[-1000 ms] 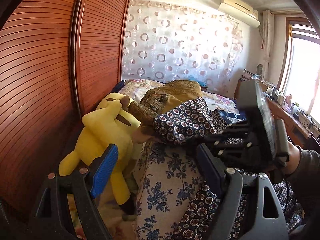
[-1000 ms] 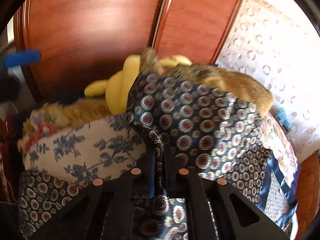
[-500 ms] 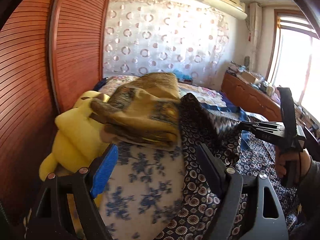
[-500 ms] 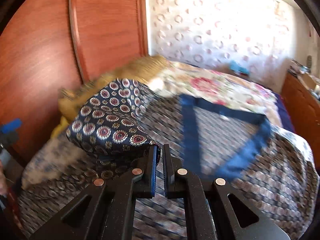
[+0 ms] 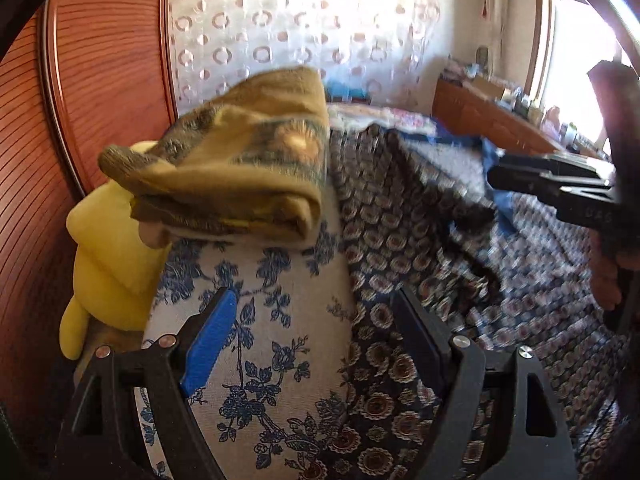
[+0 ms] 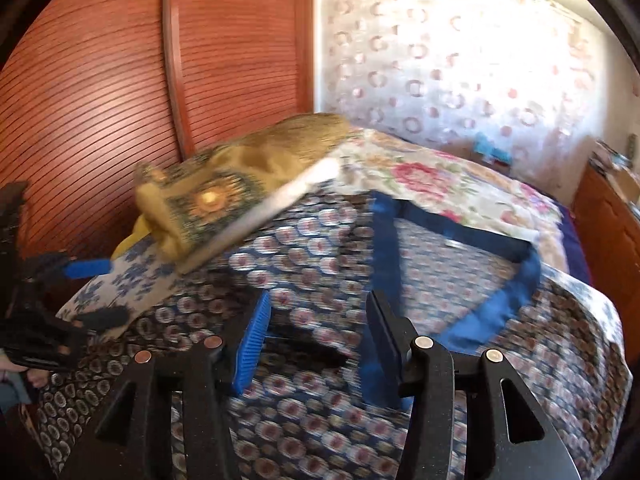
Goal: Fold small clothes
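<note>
A navy medallion-print garment [image 6: 320, 248] with a blue band [image 6: 456, 232] lies spread over the bed. In the left wrist view the garment [image 5: 400, 240] drapes to the right of a blue-flowered white cushion [image 5: 260, 300]. My right gripper [image 6: 318, 336] hovers just above the cloth. Its jaws are opening, and the cloth lies below the pads rather than pressed between them. My left gripper [image 5: 316, 320] is open over the seam where cushion and garment meet, holding nothing. Each gripper also shows in the other view: the right gripper [image 5: 504, 176] at the right, the left gripper [image 6: 94, 294] at the left edge.
A folded olive-brown blanket [image 5: 248, 168] rests on the cushion, with a yellow plush toy [image 5: 108, 264] wedged beside it against the slatted wooden wardrobe [image 5: 88, 80]. A flowered quilt [image 6: 432, 176] covers the far bed. A wooden sideboard [image 5: 500, 120] runs under the window.
The right gripper carried the garment's flap across to the right, then opened and let it go. The flap now lies flat. The left gripper moved down and closer to the cushion, still open.
</note>
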Demonstrator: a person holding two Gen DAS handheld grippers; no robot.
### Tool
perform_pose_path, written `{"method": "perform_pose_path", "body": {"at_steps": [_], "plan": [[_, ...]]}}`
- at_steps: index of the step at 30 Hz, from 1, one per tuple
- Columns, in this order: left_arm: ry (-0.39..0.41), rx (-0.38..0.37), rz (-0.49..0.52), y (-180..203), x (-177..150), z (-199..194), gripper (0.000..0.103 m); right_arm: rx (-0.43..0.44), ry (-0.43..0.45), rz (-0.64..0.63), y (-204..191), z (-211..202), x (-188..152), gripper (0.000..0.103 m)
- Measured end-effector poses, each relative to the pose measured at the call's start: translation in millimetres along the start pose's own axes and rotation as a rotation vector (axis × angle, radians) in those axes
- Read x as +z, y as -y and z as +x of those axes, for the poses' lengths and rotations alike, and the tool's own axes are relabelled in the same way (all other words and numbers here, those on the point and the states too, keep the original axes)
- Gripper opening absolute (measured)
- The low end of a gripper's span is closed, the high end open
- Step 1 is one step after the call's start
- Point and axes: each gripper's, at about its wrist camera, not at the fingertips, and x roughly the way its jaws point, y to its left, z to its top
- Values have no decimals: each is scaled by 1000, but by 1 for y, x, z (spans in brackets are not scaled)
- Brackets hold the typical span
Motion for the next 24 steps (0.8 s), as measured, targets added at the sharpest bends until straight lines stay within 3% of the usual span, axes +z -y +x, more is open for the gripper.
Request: {"method": "perform_pose_path", "body": {"at_steps": [6, 11, 19, 24], "plan": [[-58, 15, 36, 1, -4, 15, 81, 36, -82, -78, -9, 39, 10, 60], [-92, -1, 37, -1, -5, 22, 81, -74, -160, -76, 9, 69, 16, 60], [-88, 2, 35, -2, -5, 22, 81, -248, -111, 134, 99, 26, 1, 60], [-86, 3, 33, -2, -6, 22, 81, -228, -78, 144, 106, -7, -5, 60]]}}
